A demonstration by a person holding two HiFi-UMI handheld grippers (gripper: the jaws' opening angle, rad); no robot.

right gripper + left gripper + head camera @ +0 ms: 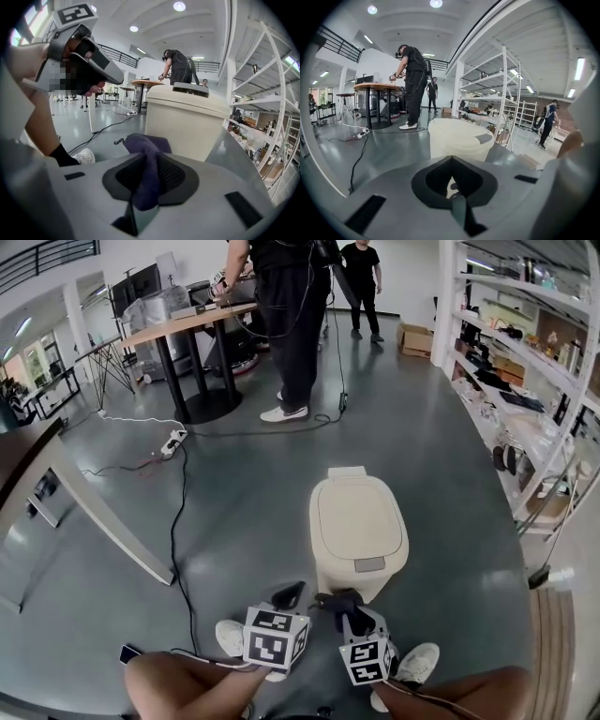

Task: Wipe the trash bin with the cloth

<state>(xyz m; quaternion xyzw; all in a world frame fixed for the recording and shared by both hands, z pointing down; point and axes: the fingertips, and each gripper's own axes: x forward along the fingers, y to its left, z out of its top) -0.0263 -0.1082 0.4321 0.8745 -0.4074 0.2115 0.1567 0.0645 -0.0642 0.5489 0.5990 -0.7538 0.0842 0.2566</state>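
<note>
My right tongs are clamped on the cloth, with the bin just ahead. My left tongs are together, empty. With so little cloth past the tips, I may scrape the lid, or push the bin away.

My head camera looks steeply down from above, with the cream trash bin just ahead of my feet and my left gripper and right gripper at the bottom edge. The camera on my left gripper sits low behind its jaws, facing about level across the floor at the bin nearby. The one on my right gripper sits as low but nearer, the bin's wall looming ahead. All three share the bin, the wooden table, the person in black beside it and the shelving rack.
</note>
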